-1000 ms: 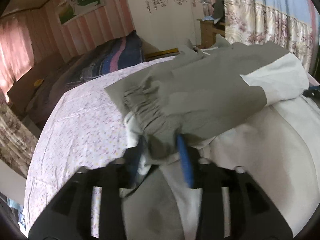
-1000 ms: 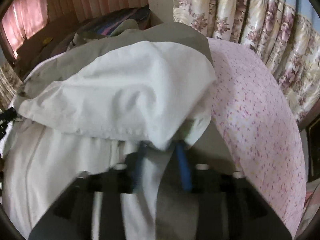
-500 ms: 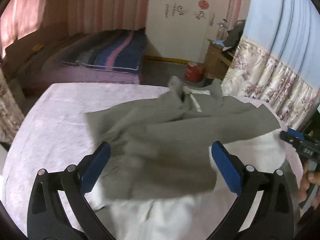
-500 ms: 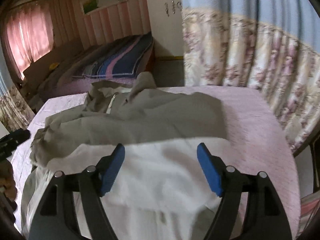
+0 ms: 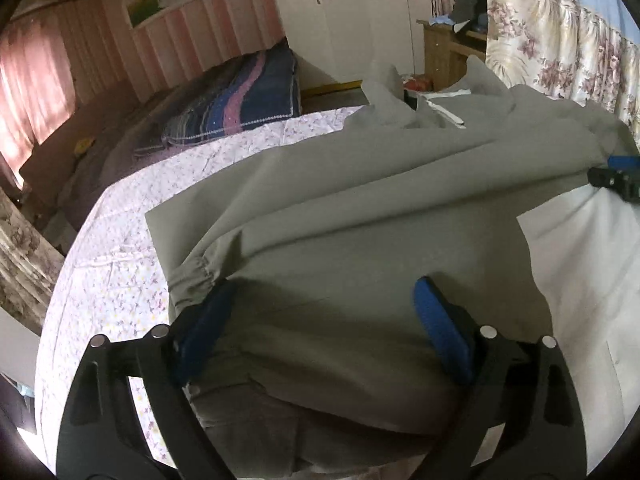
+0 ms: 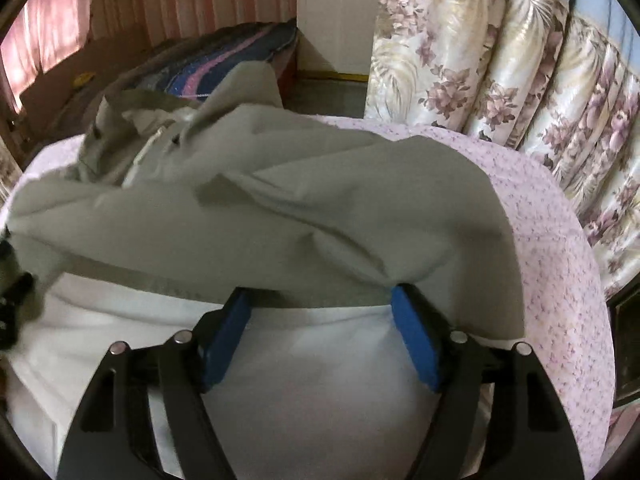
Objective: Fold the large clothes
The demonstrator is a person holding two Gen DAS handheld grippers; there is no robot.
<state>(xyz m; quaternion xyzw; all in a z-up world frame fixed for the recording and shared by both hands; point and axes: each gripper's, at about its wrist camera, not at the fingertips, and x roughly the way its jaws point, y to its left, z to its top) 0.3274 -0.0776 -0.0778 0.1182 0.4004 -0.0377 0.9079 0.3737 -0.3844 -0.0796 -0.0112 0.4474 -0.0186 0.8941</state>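
— Where did the jacket (image 5: 360, 208) lie?

— The grey jacket was spread across the bench (image 5: 116, 264), which wore a pink flowered cloth. Its collar end pointed to the far edge, and a gathered cuff (image 5: 192, 276) lay near the left edge. Its white lining (image 6: 304, 380) showed along the near side.

— And the tongs?

— The left tongs (image 5: 320, 320) stood wide over the grey cloth just beside the cuff, their jaws closing a little, the blue pads apart with loose fabric between them and nothing pinched. The right tongs (image 6: 320, 324) were spread as well, over the white lining at the hem of the grey shell; the pads pressed on nothing.

— What stood around?

— Beyond the far edge was a bed with a striped blanket (image 5: 240, 104) in blue and pink. A white wardrobe (image 5: 360, 12) stood behind it, and a flowered curtain (image 6: 500, 80) hung past the right edge. From the left view, the tip of the right tongs lay at the jacket's right end.
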